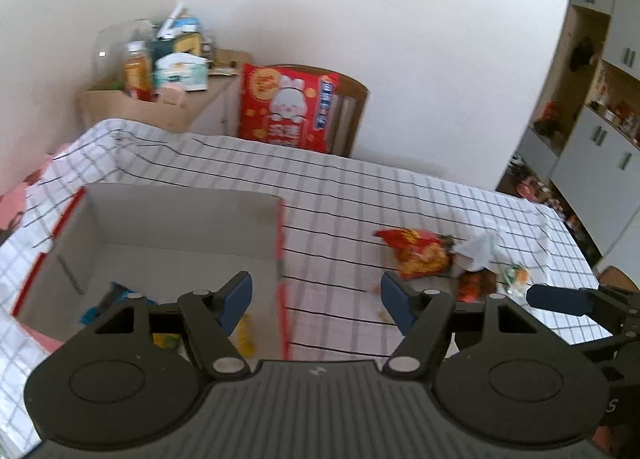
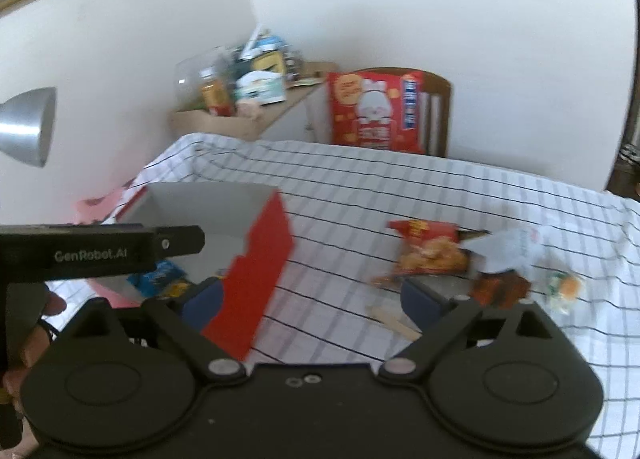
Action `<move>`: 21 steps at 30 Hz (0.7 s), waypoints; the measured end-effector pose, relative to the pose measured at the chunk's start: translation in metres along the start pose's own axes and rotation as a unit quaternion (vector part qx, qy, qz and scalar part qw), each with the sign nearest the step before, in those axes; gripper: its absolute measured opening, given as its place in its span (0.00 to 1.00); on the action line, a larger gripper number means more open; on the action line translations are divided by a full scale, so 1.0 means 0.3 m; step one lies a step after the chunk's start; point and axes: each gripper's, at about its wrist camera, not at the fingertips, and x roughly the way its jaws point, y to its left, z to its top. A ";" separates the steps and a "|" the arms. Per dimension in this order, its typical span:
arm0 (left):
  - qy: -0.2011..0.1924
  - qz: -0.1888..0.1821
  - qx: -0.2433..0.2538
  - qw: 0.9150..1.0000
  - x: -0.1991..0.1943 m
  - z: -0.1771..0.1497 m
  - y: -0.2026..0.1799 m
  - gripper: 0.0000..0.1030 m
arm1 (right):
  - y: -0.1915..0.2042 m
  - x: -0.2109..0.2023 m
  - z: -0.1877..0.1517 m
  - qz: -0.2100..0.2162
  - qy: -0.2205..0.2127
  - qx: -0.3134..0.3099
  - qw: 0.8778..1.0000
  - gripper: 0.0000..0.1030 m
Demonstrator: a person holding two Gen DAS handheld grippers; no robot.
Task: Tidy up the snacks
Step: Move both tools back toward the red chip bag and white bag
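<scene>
Checked surface (image 1: 400, 187): red snack packet (image 1: 416, 255) lies ahead-right of the empty, parted left gripper (image 1: 316, 295); the right gripper (image 2: 312, 299), fingers apart, sits nearer.

White walls (image 1: 400, 39), wooden chair (image 1: 352, 115)

the premises were a lived-in home, dining area. a table (image 1: 360, 187) carried a checked cloth, with a wooden chair (image 1: 352, 107) set against the far side. a cluttered sideboard (image 1: 160, 107) held a bottle (image 1: 138, 73) and cartons. white cabinets (image 1: 600, 147) with stocked open shelves stood at the right.
</scene>
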 end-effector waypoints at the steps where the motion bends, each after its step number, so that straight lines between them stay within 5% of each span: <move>1: 0.000 -0.004 0.006 1.000 0.009 -0.003 -0.025 0.70 | -0.022 -0.007 -0.008 -0.006 -0.001 0.003 1.000 0.94; 6: -0.006 -0.034 0.021 0.999 0.033 -0.021 -0.135 0.80 | -0.129 -0.040 -0.058 -0.027 -0.005 0.021 0.999 0.97; 21: 0.045 -0.041 0.028 0.998 0.285 0.003 -0.345 0.81 | -0.393 0.005 -0.111 -0.101 0.002 0.059 0.993 1.00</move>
